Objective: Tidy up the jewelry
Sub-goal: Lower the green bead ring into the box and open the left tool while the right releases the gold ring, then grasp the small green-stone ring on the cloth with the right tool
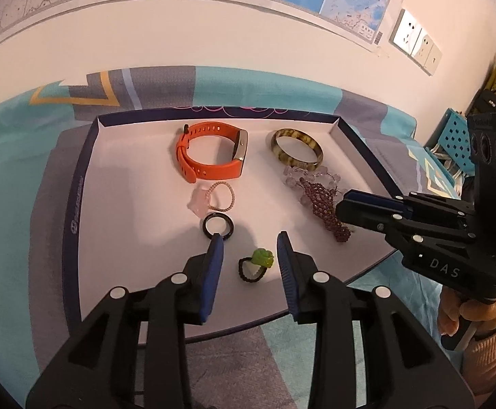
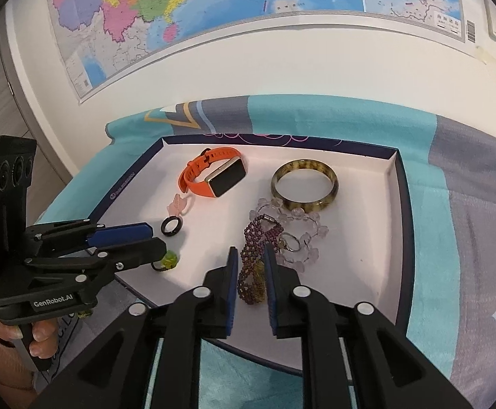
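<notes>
A white tray with a navy rim (image 1: 88, 156) (image 2: 401, 204) holds the jewelry. My left gripper (image 1: 249, 238) (image 2: 157, 237) is open low over its near edge. A green-stone ring (image 1: 258, 262) (image 2: 169, 259) lies between its blue pads, untouched, and a black ring (image 1: 218, 226) (image 2: 172, 225) sits by the left tip. My right gripper (image 2: 250, 250) (image 1: 341, 204) stands narrowly open astride a purple bead bracelet (image 2: 249, 279) (image 1: 323, 204) that rests on the tray. Farther back lie an orange watch (image 1: 210, 151) (image 2: 214, 173), an amber bangle (image 1: 295, 150) (image 2: 304, 184), a clear crystal bracelet (image 2: 302, 235) and a pink bead bracelet (image 1: 219, 196).
The tray rests on a teal and grey blanket (image 1: 16, 177) against a white wall with a map (image 2: 214, 10). Wall sockets (image 1: 415, 39) and a blue perforated basket (image 1: 455, 136) are at the right. A hand (image 1: 459, 313) holds the right gripper's handle.
</notes>
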`<state>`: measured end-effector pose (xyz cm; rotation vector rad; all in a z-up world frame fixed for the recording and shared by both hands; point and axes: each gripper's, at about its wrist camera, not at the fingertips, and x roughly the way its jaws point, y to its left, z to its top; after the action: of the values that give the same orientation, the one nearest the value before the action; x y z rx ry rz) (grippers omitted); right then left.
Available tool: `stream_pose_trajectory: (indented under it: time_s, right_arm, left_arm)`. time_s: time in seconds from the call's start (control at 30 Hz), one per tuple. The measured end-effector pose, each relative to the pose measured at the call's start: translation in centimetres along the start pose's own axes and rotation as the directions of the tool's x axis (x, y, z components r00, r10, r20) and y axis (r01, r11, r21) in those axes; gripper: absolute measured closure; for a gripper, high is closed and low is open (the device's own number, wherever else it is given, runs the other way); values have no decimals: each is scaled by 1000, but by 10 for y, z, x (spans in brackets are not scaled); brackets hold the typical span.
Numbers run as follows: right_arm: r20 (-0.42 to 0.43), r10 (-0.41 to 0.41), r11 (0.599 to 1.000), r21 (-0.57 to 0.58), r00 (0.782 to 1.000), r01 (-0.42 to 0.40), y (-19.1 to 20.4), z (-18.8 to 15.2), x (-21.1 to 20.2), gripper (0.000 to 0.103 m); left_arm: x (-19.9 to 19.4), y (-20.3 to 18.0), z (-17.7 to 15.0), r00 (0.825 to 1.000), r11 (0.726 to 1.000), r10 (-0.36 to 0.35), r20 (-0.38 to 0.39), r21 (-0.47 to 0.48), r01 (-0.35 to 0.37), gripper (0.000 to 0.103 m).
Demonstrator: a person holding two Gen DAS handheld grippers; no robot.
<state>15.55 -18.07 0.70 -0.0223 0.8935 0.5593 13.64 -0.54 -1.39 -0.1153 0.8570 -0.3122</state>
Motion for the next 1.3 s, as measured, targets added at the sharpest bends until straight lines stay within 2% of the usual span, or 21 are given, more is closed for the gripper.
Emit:
stream_pose_trajectory:
  time_s: [0.17,0.3,0.43,0.47,0.53,0.83,1.3]
  right_arm:
    - [20,9,1000,-21,1000,-8,10,-3,-9,85]
    - [21,60,996,-75,998,-58,30,-10,-17,80]
    - [-11,119,984,-133,993,-119,56,-22,-17,79]
    - [-15,127,980,-151,992,-127,63,-25,-17,72]
    - [-27,152,969,-193,988,-154,79,-30,-17,66]
    - [-109,204,937,-266,973,-226,123,-51,-2,66]
    - [-148,222,926,-278,964,-256,141,-53,10,66]
  left_arm:
    - [-26,-1,0,998,1000,1,70,14,-2,63]
    - [-49,1,-5,993,1000,12,118,23,-15,61]
    - [-65,9,-15,991,999,28,134,17,-31,59]
    - [-68,10,-18,990,999,34,137,14,-37,58]
    - [-75,16,-26,990,999,42,135,7,-43,58]
    - [-86,33,-61,991,996,87,101,-6,-87,54]
    - [-87,47,-89,993,994,104,51,-26,-103,58]
